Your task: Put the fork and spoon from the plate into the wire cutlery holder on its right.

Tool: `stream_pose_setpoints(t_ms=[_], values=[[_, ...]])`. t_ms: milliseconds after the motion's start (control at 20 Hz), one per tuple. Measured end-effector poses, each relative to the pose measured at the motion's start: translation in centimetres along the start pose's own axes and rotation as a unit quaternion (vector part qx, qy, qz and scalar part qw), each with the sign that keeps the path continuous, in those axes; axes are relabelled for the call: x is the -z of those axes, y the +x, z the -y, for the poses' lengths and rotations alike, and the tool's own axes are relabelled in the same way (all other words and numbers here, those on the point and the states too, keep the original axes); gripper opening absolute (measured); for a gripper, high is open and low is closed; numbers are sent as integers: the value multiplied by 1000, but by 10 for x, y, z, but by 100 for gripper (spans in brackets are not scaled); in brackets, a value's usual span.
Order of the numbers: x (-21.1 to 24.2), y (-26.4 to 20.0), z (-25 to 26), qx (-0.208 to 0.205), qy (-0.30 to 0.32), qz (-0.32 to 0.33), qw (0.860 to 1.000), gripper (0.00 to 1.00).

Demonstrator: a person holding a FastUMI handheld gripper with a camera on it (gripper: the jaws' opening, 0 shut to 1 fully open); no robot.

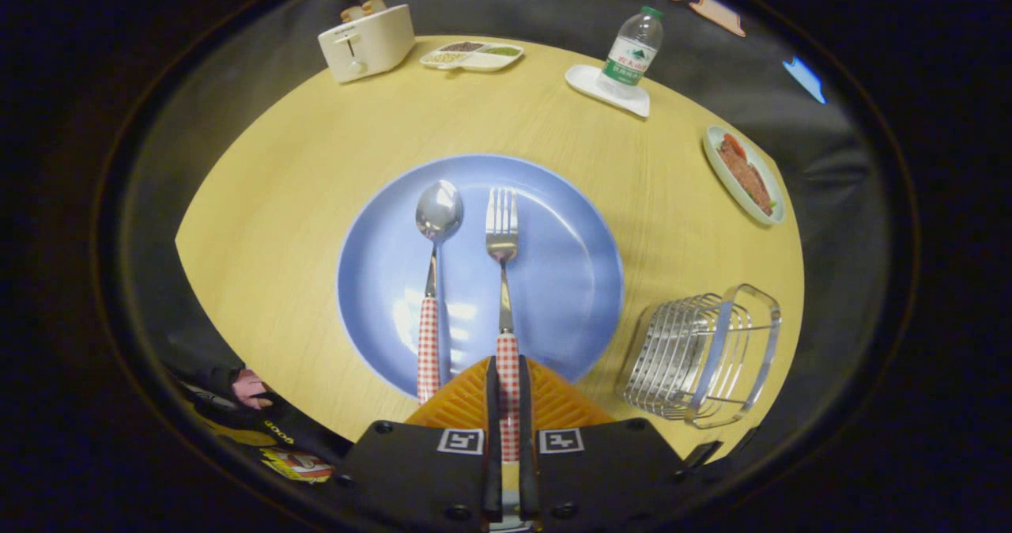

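A blue plate (569,280) lies on the round wooden table just ahead of my fingers. On it rest a spoon (433,280) and a fork (503,256), side by side, both with red-and-white checked handles pointing toward me. The fork is the right one, and its handle runs back between my two fingers. My gripper (507,375) is shut on the fork's handle, with both fingers pressed against it. The spoon lies free, just left of my fingers. The wire cutlery holder (704,359) stands on the table to the right of the plate, with nothing in it.
Beyond the plate stand a cream toaster (368,41), a divided white dish (472,55), and a water bottle (632,51) on a white tray. A dish of food (743,173) sits far right. A person's hand (251,389) shows beside the table's near left edge.
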State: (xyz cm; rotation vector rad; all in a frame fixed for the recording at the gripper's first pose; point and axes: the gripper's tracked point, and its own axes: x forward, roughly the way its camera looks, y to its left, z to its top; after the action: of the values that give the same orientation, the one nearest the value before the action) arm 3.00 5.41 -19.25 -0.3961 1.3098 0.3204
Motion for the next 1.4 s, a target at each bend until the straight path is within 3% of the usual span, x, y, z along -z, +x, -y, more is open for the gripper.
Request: stream_pose_setpoints(t_ms=[450, 750, 850, 1150, 1400], values=[[13, -76, 68, 46, 44, 1, 998, 11], [55, -104, 118, 87, 48, -102, 990, 11], [61, -103, 121, 78, 48, -136, 986, 11], [85, -95, 139, 74, 12, -285, 956, 11], [72, -91, 143, 65, -21, -360, 930, 11]])
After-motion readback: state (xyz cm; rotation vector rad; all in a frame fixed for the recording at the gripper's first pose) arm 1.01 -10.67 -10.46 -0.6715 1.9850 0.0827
